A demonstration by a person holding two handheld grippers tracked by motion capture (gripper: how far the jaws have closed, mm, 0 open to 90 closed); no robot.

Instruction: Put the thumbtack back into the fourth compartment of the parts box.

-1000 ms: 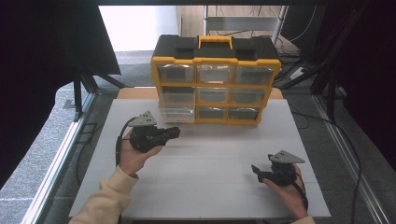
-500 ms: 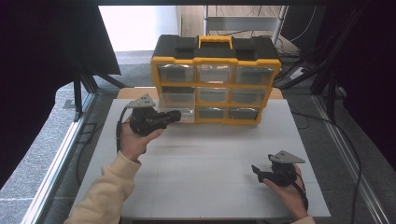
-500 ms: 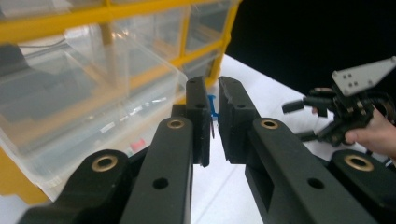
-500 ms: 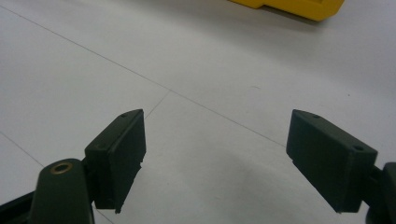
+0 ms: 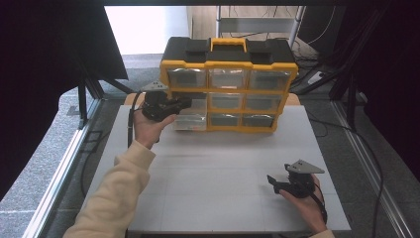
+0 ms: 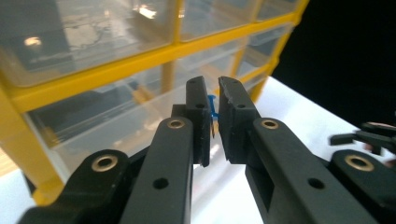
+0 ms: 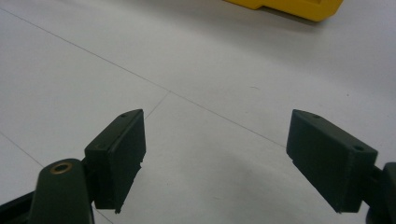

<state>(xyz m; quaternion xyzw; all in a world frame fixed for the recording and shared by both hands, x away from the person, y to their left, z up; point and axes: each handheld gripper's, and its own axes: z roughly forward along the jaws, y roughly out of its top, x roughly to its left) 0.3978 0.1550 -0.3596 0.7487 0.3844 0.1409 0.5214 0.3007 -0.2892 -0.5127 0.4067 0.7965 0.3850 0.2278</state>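
Note:
A yellow and black organizer (image 5: pixel 229 69) with clear drawers stands at the back of the white table (image 5: pixel 218 163). Its lower-left drawer (image 5: pixel 190 119) sticks out a little. A hand holds my left gripper (image 5: pixel 185 102) up in front of the left column of drawers, level with the middle row. In the left gripper view its jaws (image 6: pixel 212 93) are shut on a small blue piece (image 6: pixel 212 108), with the clear drawer fronts (image 6: pixel 116 107) close behind. My right gripper (image 5: pixel 271 181) rests near the table's front right, and its jaws (image 7: pixel 215 154) stand wide open over bare table.
A cable (image 5: pixel 130 124) hangs from the left gripper along the sleeve. Dark curtains and metal frame rails (image 5: pixel 59 168) flank the table. Cables lie on the floor at the right (image 5: pixel 376 163).
The left hand has risen and moved away from the person, from the table's left middle up to the organizer's left drawers. The right gripper has stayed in place.

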